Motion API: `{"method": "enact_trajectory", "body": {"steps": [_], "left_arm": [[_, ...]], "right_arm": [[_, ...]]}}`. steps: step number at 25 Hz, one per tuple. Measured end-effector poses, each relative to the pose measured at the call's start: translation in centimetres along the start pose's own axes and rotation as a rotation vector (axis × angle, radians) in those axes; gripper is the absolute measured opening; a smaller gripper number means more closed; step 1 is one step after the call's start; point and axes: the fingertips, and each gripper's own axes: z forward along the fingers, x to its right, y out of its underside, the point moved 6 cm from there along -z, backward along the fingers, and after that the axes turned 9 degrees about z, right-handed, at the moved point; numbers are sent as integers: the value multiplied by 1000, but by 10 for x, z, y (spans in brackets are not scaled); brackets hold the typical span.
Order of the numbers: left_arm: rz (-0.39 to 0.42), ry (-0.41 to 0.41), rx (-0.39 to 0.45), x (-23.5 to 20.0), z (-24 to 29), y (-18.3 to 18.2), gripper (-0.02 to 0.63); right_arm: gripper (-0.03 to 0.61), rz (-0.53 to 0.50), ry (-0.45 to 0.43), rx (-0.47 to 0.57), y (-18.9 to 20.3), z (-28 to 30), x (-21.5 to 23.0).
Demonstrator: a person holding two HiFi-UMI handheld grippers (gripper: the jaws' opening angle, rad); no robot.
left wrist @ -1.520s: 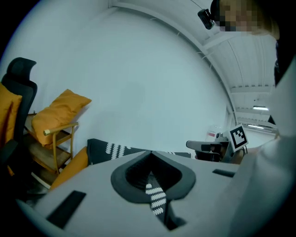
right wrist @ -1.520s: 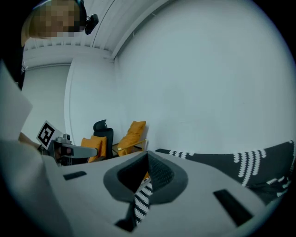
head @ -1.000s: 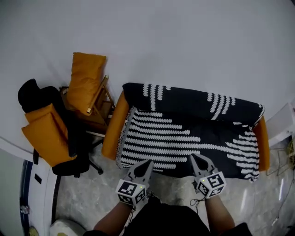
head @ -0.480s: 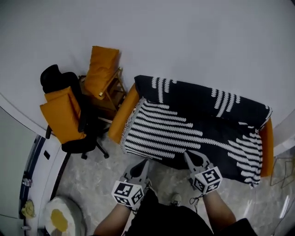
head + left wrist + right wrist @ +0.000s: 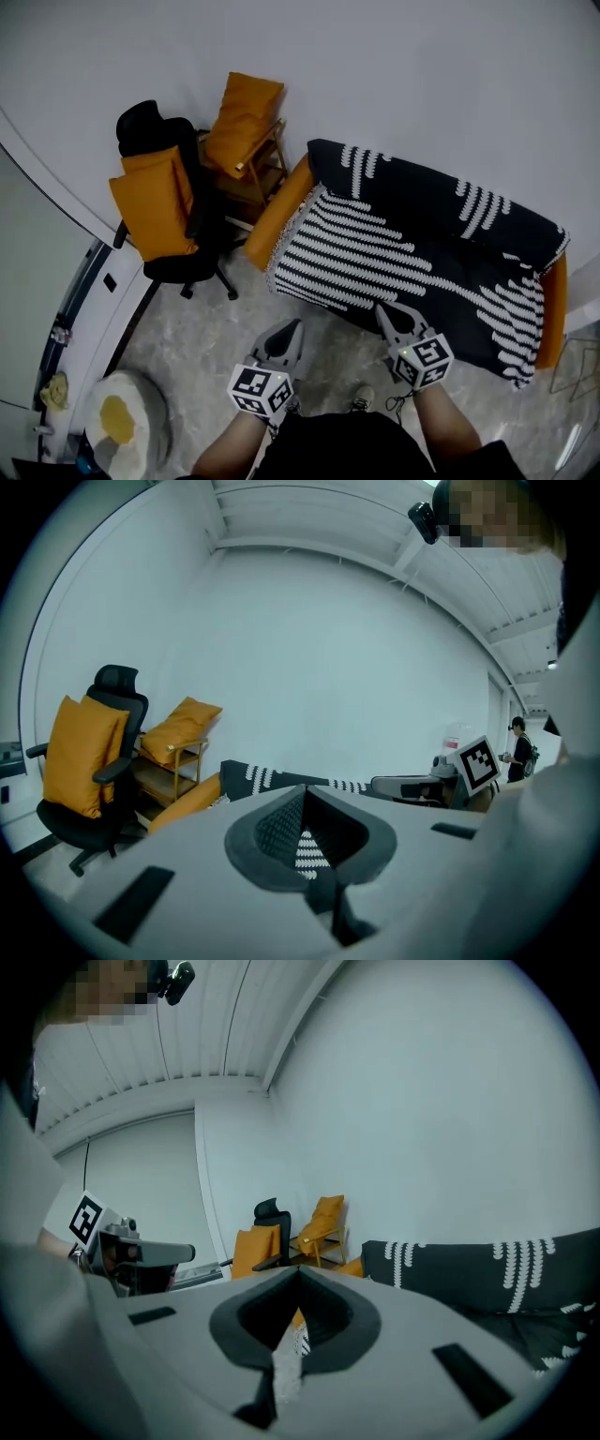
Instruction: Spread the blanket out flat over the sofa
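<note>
A black blanket with white fern stripes lies spread over the orange sofa, covering seat and backrest; the sofa's arms show at both ends. My left gripper hangs over the floor in front of the sofa, jaws shut and empty. My right gripper is shut too, its tip at the blanket's front edge with nothing held. The blanket shows past the closed left jaws, and the blanket's backrest part fills the right of the right gripper view.
A black office chair carrying an orange cushion stands left of the sofa. Behind it a wooden side chair holds another orange cushion. A white round object sits on the marble floor at lower left. White wall behind.
Both grippers have drawn back from the sofa and swung leftward; the left one is now clear of the blanket over bare floor. The blanket stays spread as before.
</note>
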Motion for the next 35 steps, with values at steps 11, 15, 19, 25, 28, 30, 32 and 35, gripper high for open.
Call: {"method": "enact_trajectory", "body": {"steps": [11,15,19,25,28,30,32,35], "left_arm": [[-41,178,-12,-47,-21,18,6],[-38,259,-9,-47,-16,18,6],[-25,318,-7,-41,-15,17,6],[11,352,7,-38,-20,10,6],[22,356,10,-37,-22,8,6],[25,359,9,-35,-22,8,6],[28,361,7,-34,-21,8,6],[24,359,3,-34,-21,10,6]], "right_arm": [[3,-10,163,25,19,3,-63],[3,-2,250,48,24,-14,-72],[3,9,309,74,28,-31,-78],[3,18,340,117,33,-43,-86],[3,23,343,130,35,-46,-89],[3,25,344,134,35,-47,-89],[3,28,346,133,36,-48,-87],[3,31,346,129,37,-48,-86]]}}
